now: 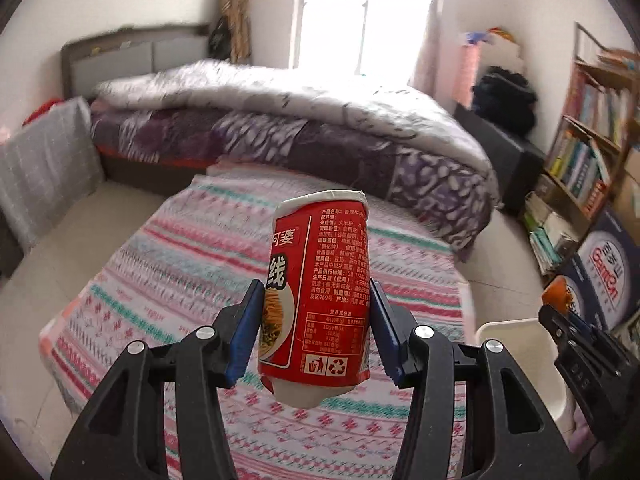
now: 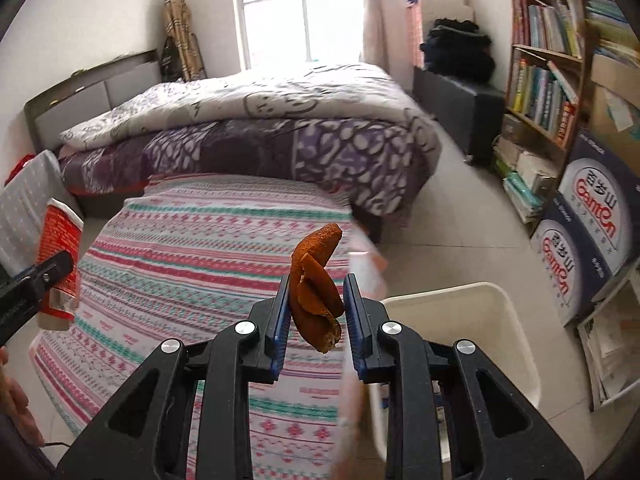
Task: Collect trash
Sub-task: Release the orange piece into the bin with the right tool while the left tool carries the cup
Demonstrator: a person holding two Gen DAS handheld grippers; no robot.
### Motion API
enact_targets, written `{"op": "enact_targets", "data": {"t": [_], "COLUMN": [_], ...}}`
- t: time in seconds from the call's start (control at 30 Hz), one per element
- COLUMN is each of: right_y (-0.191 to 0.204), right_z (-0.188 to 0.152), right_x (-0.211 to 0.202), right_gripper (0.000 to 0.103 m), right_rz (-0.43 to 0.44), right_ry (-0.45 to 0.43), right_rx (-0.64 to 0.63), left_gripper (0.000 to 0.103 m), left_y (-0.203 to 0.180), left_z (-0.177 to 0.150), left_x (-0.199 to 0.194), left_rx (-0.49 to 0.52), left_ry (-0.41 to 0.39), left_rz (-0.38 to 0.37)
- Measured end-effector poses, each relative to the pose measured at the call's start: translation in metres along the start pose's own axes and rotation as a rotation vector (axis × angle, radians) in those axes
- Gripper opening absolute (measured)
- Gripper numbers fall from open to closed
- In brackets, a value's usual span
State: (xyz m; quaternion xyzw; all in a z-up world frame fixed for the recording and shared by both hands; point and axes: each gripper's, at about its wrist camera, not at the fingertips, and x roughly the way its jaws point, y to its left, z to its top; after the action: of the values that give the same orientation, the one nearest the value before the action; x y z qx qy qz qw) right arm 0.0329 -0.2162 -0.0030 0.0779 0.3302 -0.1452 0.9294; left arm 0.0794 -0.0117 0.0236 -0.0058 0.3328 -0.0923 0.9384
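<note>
left tongs (image 1: 316, 320): clamped on one red noodle cup (image 1: 320, 292), held sideways above the striped cloth (image 1: 180, 280), likely bound for the bin
right tongs (image 2: 316, 312): pinching one curl of orange peel (image 2: 318, 292) up off the cloth
bin (image 2: 516, 336): one, cream, near right, open to take both bits of trash

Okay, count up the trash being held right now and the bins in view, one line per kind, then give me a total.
Red noodle cup, held in the left gripper: 1
Orange peel, held in the right gripper: 1
Cream bin, beside the striped cloth: 1
Total: 3
</note>
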Motion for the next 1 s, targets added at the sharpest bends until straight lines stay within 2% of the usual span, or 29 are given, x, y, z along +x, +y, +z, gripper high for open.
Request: {"op": "enact_targets", "data": {"t": [0.17, 0.4, 0.73, 1.0], "right_y": [-0.021, -0.049, -0.093, -0.14], "right_z": [0.003, 0.005, 0.005, 0.003], "right_x": [-0.006, -0.012, -0.014, -0.019], "right_gripper": [0.025, 0.026, 0.027, 0.032], "right_rz": [-0.03, -0.074, -0.145, -0.208], "right_ry": [-0.026, -0.05, -0.038, -0.02], "right_rx": [0.029, 0.052, 0.113, 0.216], "left_gripper": [0.052, 0.052, 0.052, 0.052], "left_y": [-0.027, -0.06, -0.108, -0.148], "left_z": [0.001, -0.005, -0.018, -0.032], "left_x": [-0.007, -0.002, 0.007, 0.009], "left_rx": [0.007, 0.043, 0.118, 0.196], "left_ry": [-0.049, -0.036, -0.009, 0.006], "left_rz": [-0.051, -0.097, -0.162, -0.212]}}
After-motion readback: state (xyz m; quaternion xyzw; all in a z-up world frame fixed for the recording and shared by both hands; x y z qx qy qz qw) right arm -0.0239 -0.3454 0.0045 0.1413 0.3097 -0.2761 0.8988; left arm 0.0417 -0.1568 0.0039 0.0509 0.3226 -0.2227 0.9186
